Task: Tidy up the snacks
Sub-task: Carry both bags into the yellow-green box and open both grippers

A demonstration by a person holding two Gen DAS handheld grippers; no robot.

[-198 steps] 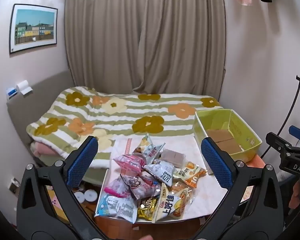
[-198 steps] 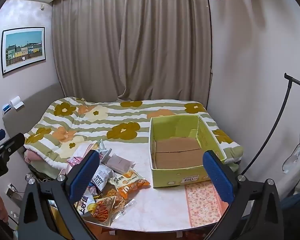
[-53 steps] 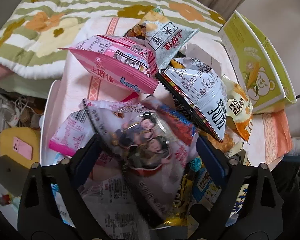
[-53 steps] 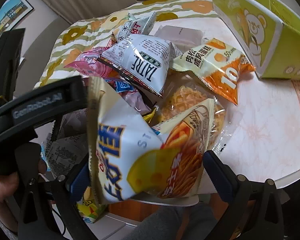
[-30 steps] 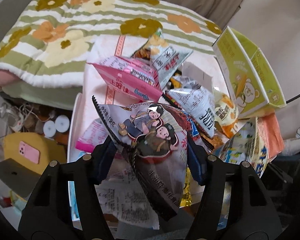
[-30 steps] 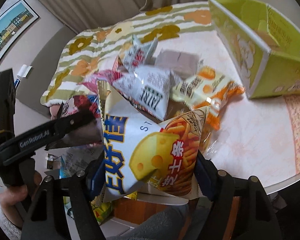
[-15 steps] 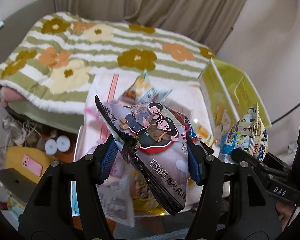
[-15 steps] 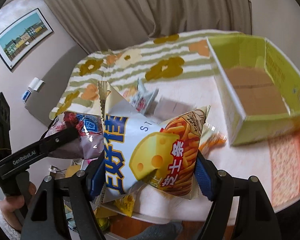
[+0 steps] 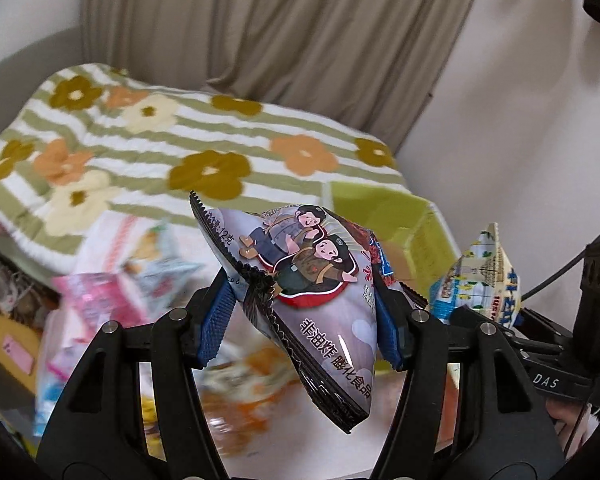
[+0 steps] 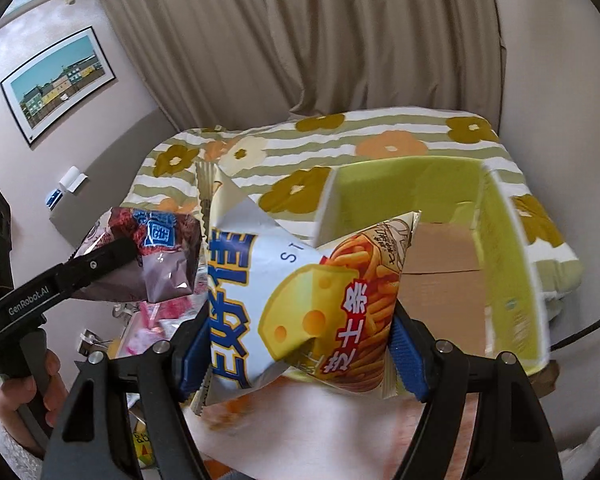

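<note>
Now both grippers are lifted near the green box [image 10: 504, 240]. Left gripper [image 9: 300, 320], jaws partly closed, pinches the grey cartoon snack bag [image 9: 312, 296] beside it; right gripper [image 10: 300, 356] clamps the cheese-stick bag [image 10: 300, 292] before its open front.

A bedroom in a home. A bed [image 10: 380, 140] fills the far side of the room, covered by a green-and-white striped quilt [image 9: 172, 136] patterned with large flowers. Behind it hang full-length beige curtains [image 10: 320, 32], drawn closed. A framed picture [image 10: 58, 82] of coloured houses hangs on the pale wall beside the bed. Just in front of the bed stands a small table [image 10: 340, 432] with a light, patterned cover, bearing a green cardboard box [image 10: 504, 256] and, blurred, a heap of snack packets [image 9: 112, 300].
</note>
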